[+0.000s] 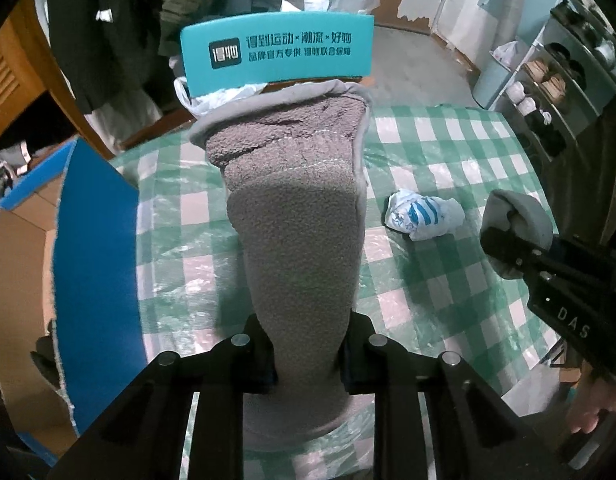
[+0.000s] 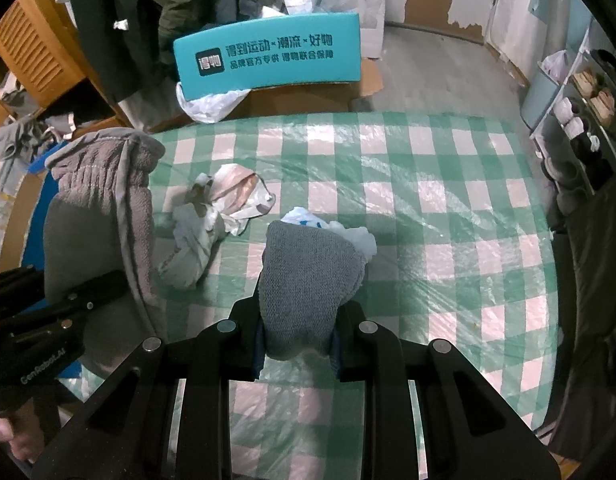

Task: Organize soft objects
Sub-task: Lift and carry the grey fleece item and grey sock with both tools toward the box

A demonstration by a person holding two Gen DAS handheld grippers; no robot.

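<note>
Both grippers are matte black: the left gripper (image 1: 308,364) shows round silver screw heads and blue finger pads (image 1: 268,372). The right gripper (image 2: 296,344) looks identical, its body lettered "DAS" in white at four o'clock in the left view.

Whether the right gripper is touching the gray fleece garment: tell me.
Touching. The right wrist view shows the right gripper shut on a bunched fold of the gray fleece garment, pads pressing both sides.

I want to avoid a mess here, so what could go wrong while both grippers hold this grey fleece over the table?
1. The right gripper pinches only a small bunched corner of the grey fleece, which may slip free.
2. Fleece hanging from the left gripper could drag the crumpled bag across the checked tablecloth.
3. The blue-and-white bag lies near the right corner and might get swept away.
</note>
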